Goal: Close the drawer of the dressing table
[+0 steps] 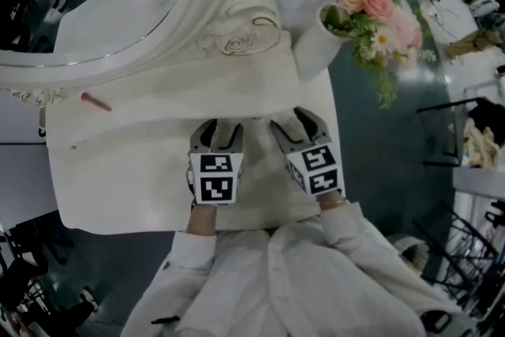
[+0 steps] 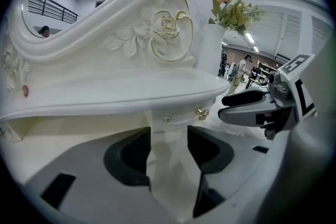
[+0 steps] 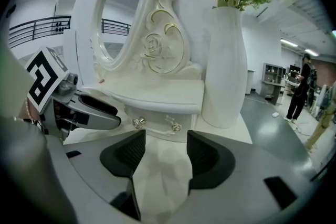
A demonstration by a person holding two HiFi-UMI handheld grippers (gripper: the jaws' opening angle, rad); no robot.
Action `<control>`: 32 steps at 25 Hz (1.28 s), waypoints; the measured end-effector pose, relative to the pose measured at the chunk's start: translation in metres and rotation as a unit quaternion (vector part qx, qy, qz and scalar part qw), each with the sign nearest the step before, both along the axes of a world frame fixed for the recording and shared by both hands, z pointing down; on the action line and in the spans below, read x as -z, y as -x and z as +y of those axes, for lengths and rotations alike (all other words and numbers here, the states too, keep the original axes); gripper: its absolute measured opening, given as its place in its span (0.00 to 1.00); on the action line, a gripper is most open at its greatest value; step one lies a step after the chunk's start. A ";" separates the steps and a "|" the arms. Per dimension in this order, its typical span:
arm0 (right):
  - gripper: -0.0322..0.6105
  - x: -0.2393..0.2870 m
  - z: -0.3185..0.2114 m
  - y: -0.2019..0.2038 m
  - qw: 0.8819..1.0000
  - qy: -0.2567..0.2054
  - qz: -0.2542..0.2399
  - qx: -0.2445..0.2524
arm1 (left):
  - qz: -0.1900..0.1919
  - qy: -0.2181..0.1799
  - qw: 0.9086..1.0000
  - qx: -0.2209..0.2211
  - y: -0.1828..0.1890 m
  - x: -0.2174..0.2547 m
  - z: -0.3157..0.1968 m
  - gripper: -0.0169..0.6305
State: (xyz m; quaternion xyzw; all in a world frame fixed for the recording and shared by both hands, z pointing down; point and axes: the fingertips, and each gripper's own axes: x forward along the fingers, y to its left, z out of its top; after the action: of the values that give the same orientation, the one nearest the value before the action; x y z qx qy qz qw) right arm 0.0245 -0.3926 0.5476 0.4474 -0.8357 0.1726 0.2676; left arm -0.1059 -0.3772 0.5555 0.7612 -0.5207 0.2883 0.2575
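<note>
drawer: small white drawer (image 3: 157, 124) with two gold knobs (image 3: 139, 122), tucked under the upper shelf of the dressing table (image 1: 134, 170). From the head view I can't see it properly, it sits in the gap between my two claws. It looks pulled out a bit past the shelf lip, but I can't be sure how far.

left gripper (image 1: 220, 129): jaws wide apart, nothing between them, only bare tabletop.

right gripper (image 1: 298, 125): same story, spread wide and empty.

which way: the drawer front is straight ahead of both, a touch to the right of the left claw and a touch to the left of the right one.

long axis: the front runs side to side, square across the line of both jaws, so I reckon a plain forward push on the front does it.

nearer hand: pretty even, maybe the right by a hair. Either could do it.

watch out: vase (image 1: 316, 51) of flowers stands just to the right of the right claw.

writing: no brand or label anywhere; only the black-and-white squares on the marker cubes (image 1: 215, 176).
</note>
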 end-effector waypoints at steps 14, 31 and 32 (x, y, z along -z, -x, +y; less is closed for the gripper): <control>0.41 0.049 0.044 0.030 0.996 -0.024 -0.068 0.050 | 0.030 -0.052 0.997 -0.053 -0.026 0.051 0.036 0.30; 0.17 0.119 0.071 0.047 0.987 -0.073 -0.121 0.076 | 0.048 -0.099 0.989 -0.096 -0.032 0.106 0.064 0.07; 0.14 0.121 0.072 0.047 0.987 -0.075 -0.120 0.079 | 0.049 -0.101 0.989 -0.100 -0.033 0.108 0.065 0.07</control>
State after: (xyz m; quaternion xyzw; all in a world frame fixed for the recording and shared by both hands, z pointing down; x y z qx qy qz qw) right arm -0.0225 -0.3203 0.4264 0.3750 -0.9051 0.1400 0.1434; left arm -0.0729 -0.3125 0.4471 0.8447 -0.4551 0.2209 0.1748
